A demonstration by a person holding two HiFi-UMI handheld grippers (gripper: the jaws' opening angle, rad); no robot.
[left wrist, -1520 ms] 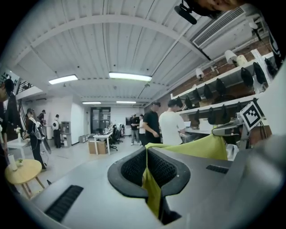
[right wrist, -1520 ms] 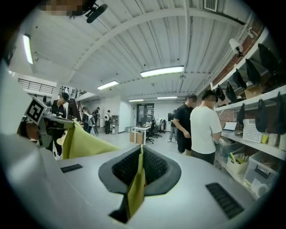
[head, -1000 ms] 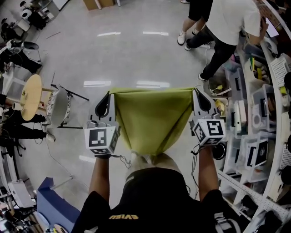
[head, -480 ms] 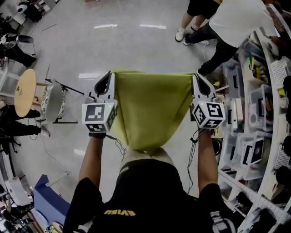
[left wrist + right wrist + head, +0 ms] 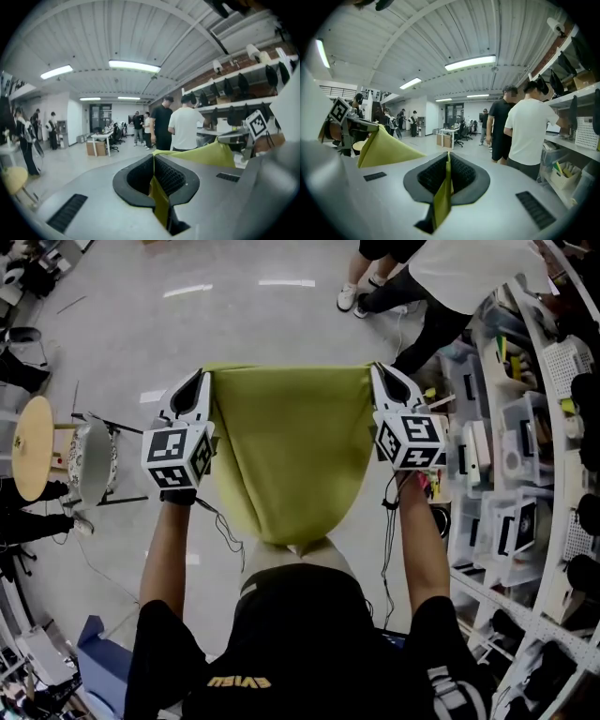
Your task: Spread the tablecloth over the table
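- Nearest us, the person's forearms (image 5: 169, 549) reach forward at about the same height, one gripper in each hand.
- Left gripper (image 5: 202, 376): in its own view we see the jaws closed tight on a corner of the yellow-green tablecloth (image 5: 286, 456). A strip of the fabric is pinched between the pads and runs down out of the gap.
- Right gripper (image 5: 380, 368): we see the same here, with the jaws clamped on the other top corner and a fold of cloth standing on edge between the pads.
- The tablecloth hangs in the air between the two grippers. Its top edge is stretched nearly straight from one to the other, and the rest sags back toward the person's waist, narrowing as it falls. It is above the grey floor (image 5: 122, 343) and touches no furniture that we can see.
- To the left on the floor are a chair (image 5: 91, 460) and a round yellow stool (image 5: 31, 448), well apart from the cloth.
- To the right, shelves (image 5: 525, 456) of plastic bins run close beside the right gripper.
- Farther ahead, a person in a white shirt (image 5: 464, 277) stands at the shelves, with a person in black (image 5: 163, 123) beside them.
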